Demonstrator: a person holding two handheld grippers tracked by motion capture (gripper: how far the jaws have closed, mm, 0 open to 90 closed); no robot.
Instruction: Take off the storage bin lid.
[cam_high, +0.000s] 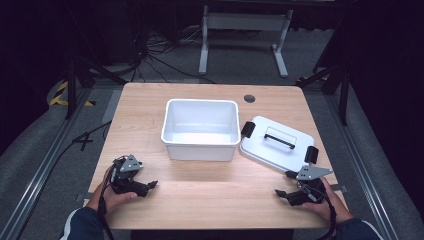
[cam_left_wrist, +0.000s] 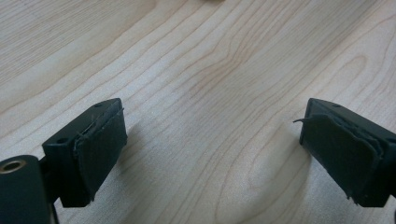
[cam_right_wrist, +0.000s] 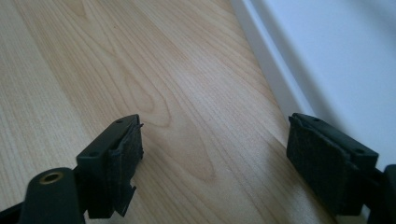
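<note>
So the setup here: an empty white bin (cam_high: 200, 129) sits near the middle of the wooden tabletop (cam_high: 210, 200), and its white lid (cam_high: 276, 144) lies flat just to the right of it, top side up, black carry handle (cam_high: 279, 137) facing the ceiling and a black latch (cam_high: 247, 129) at each short end. The lid's near-left end sits close to the bin's right wall, hard to say if they touch. Looks like it's parked there so it's an easy reach for the right hand, and the handle being up makes it the obvious place to grab.

The left gripper (cam_high: 148, 186) rests low at the front left of the tabletop, well apart from the bin, fingers (cam_left_wrist: 100, 149) spread wide with nothing but bare wood between them. The right gripper (cam_high: 282, 192) sits at the front right, just in front of the lid's near corner, also with fingers (cam_right_wrist: 116, 158) wide apart and holding nothing. In the right gripper view a white edge of the lid (cam_right_wrist: 327, 60) runs right beside the far finger, so it's basically next to it already.

My guess is the lid goes on the bin and nothing's been picked up yet.

No brand, label or writing readable anywhere on the bin or lid.
</note>
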